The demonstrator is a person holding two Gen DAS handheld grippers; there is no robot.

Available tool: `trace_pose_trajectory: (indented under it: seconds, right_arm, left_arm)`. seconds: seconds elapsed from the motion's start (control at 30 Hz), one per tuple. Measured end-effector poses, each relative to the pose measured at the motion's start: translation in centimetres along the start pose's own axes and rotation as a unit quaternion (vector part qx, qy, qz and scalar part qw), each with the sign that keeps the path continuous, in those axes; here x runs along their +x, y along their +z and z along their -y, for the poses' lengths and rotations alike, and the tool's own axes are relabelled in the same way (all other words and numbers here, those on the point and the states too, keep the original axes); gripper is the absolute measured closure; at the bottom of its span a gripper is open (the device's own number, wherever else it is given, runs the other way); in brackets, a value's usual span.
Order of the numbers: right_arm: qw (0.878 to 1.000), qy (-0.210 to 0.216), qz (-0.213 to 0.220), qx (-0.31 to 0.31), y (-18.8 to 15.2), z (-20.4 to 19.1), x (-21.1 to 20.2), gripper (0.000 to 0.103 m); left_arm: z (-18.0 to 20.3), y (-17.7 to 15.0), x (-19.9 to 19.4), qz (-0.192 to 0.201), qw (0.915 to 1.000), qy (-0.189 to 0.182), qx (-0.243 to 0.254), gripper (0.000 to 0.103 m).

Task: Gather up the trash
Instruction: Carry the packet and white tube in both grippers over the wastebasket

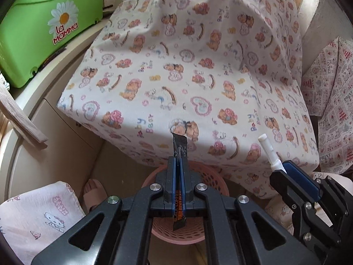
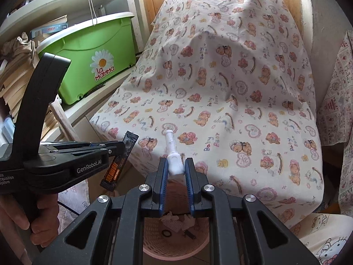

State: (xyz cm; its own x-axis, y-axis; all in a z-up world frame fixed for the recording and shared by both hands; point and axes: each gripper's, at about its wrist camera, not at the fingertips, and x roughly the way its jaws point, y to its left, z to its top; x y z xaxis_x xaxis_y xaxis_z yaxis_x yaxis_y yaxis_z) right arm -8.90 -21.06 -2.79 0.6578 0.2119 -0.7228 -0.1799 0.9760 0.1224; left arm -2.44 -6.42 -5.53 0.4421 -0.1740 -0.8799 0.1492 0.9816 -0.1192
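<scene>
Left gripper [image 1: 178,161]: jaws closed tight on a thin black coffee stick sachet with orange print [image 1: 179,145], held lengthwise; its torn top pokes past the fingertips, lower end hangs out behind the pads. Directly below sits a round pink perforated plastic waste basket [image 1: 211,176]

Right gripper [image 2: 175,165]: jaws clamped on a small white plastic tube with a narrow neck [image 2: 173,154], neck pointing forward and up. Same basket is under this gripper too; crumpled paper scraps [image 2: 174,219] and a small black ring [image 2: 166,233] lie inside

Both grippers are side by side at the front edge of a furniture piece draped in cream bear-and-heart print cloth [image 2: 231,92]. Green plastic "La Mamma" storage box [image 2: 92,64] on a shelf, left. A hand [image 2: 26,216] grips the left gripper's handle
</scene>
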Motion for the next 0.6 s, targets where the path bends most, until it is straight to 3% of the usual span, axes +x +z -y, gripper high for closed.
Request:
trace_pose_trajectory:
  seconds: [0.17,0.43,0.6]
  right_arm:
    - [0.998,0.009,-0.05,-0.022,-1.1,-0.9,1.9,0.086]
    - [0.99,0.033,-0.135,-0.028,-3.3,-1.5,5.1,0.086]
    - [0.984,-0.008,-0.173,-0.044,-5.1,-2.1,7.4,0.086]
  left_arm:
    - [-1.0,-1.3,2.0,-0.056,0.9977,-0.024,-0.03,0.1]
    - [-1.7,-2.6,4.9,-0.108,0.9935,-0.005,-0.038,0.1]
    - [-2.2,-3.5,8.2,-0.147,0.9879,0.024,-0.044,0.1]
